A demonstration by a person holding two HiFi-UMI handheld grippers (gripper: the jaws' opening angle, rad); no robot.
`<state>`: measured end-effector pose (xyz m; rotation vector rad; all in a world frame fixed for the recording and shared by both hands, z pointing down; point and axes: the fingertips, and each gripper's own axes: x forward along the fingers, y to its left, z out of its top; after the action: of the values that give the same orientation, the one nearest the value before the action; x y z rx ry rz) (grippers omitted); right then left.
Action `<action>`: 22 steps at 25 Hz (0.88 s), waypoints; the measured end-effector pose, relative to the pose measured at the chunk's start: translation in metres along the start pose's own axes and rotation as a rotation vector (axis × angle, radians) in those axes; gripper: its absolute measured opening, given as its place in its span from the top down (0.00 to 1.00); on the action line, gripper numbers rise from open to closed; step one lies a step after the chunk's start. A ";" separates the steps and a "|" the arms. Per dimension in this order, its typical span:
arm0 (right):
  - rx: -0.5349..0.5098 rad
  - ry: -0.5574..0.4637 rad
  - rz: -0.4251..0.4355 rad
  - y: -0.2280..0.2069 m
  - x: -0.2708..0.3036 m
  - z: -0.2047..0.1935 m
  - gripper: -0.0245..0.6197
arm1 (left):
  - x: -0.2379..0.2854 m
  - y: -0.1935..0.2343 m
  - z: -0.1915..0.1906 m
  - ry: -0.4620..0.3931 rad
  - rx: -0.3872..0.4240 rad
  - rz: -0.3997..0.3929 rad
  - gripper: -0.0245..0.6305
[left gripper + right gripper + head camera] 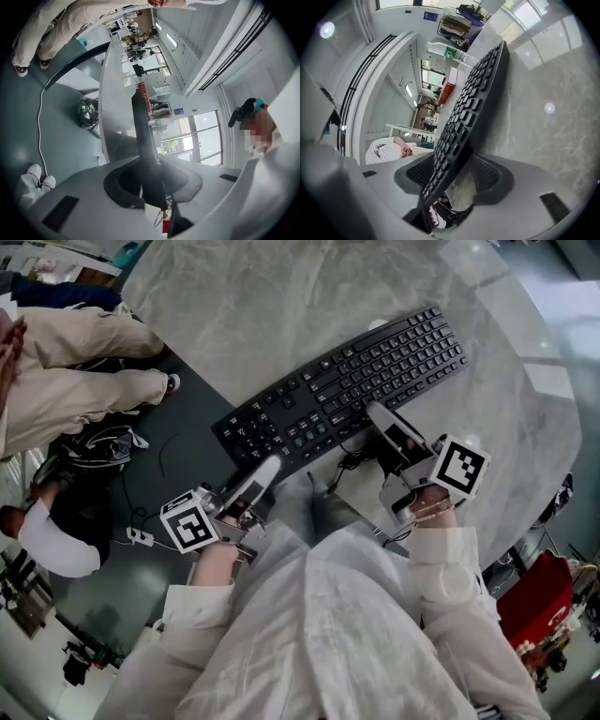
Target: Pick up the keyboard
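1. The black full-size plastic keyboard (347,390) is over the near edge of the grey marble-pattern table (281,296), with its long axis running from near left to far right.
2. The left gripper (265,472) and right gripper (380,418) are each clamped on its near long edge.
3. A black cable (349,463) trails beneath; the seated person in beige trousers (84,362) is well apart.

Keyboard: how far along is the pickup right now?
Done: the left tool and right tool are both clamped on the keyboard's near edge. In hand: the lift; the right gripper view shows it tilted away from the table. Left: raise it fully clear; whether its far edge touches the table, I cannot tell.
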<state>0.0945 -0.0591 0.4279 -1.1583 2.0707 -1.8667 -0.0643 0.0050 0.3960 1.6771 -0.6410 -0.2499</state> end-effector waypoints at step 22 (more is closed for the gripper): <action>0.205 0.055 0.098 -0.007 0.010 0.004 0.61 | 0.001 0.006 -0.002 0.052 -0.022 -0.008 0.81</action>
<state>0.0927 -0.0683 0.4375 -0.9510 1.8716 -2.0270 -0.0640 0.0057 0.4022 1.6605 -0.5903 -0.2174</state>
